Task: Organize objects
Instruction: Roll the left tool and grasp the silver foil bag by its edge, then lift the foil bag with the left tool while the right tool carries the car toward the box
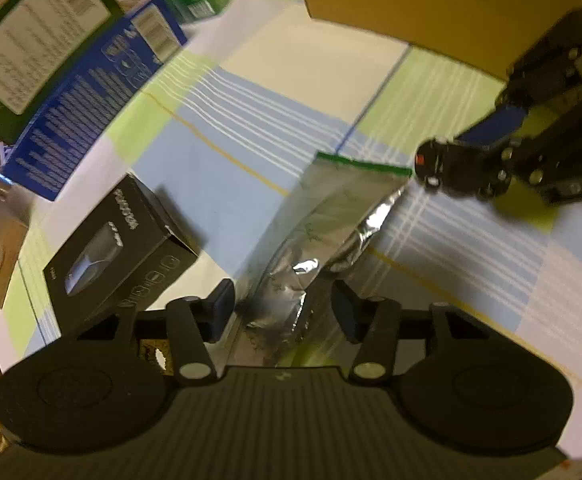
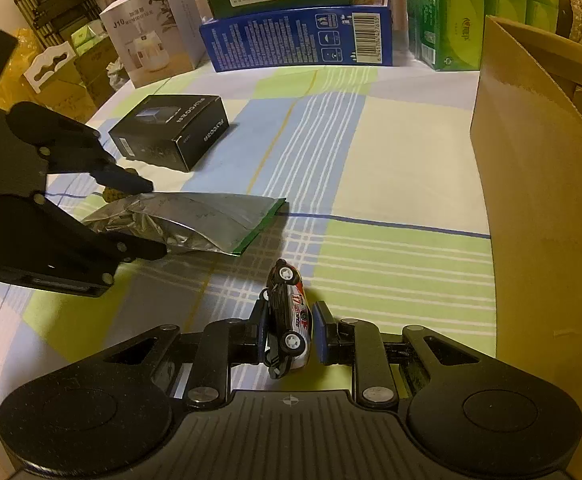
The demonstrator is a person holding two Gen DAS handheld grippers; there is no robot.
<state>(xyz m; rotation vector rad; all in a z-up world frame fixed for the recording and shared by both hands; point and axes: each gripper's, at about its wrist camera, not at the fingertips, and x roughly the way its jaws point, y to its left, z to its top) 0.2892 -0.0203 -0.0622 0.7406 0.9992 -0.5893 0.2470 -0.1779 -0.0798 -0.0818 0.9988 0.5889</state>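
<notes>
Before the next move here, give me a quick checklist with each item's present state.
1. Right tongs gripping toy car: ok.
2. Foil pouch between left tongs: ok.
3. Left pads pressing pouch firmly: cannot tell.
4. Cardboard box open and within view: ok.
5. Black box apart from pouch: ok.
6. Tongs apart from each other: ok.

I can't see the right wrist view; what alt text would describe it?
The right gripper clamps a small toy race car over a checked tablecloth. To its left, the left gripper straddles a crumpled silver foil pouch; a black box lies beyond, a brown paper bag stands right.
</notes>
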